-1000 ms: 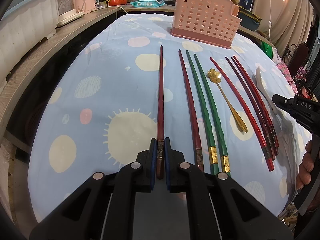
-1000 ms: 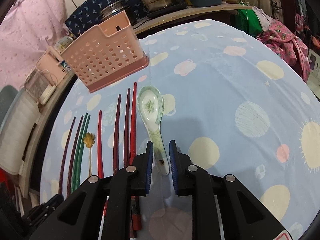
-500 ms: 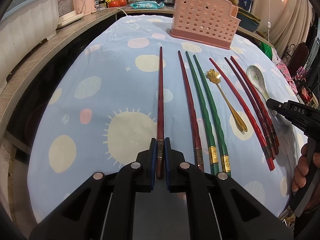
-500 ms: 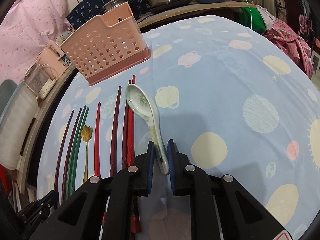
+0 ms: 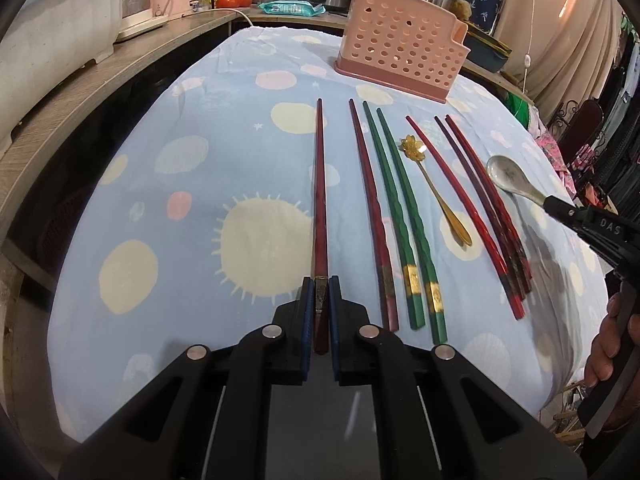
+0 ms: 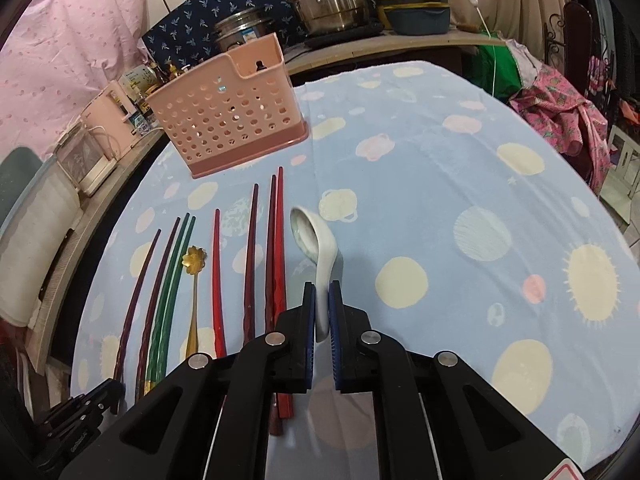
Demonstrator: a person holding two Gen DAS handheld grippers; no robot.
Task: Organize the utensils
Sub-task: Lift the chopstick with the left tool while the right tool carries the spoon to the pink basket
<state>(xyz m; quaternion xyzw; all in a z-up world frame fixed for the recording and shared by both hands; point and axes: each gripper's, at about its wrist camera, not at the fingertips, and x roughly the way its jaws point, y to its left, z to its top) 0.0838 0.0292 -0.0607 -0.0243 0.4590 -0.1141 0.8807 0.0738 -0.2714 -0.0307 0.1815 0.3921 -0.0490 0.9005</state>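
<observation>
pale blue cloth (image 5: 192, 216) (suns, planets), pink holed basket (image 5: 400, 52), green chopsticks (image 5: 400, 216), gold spoon (image 5: 440, 196)

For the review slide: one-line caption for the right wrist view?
Right gripper shut on the white ceramic spoon, lifting it beside the chopsticks, pink basket beyond.

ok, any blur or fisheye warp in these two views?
Left wrist view: the wooden ledge bows from fisheye warp; chopsticks sharp, slight blur at the right edge by the hand. Right wrist view: dark corner vignette, table edge curves; ceramic spoon sharp.
</observation>
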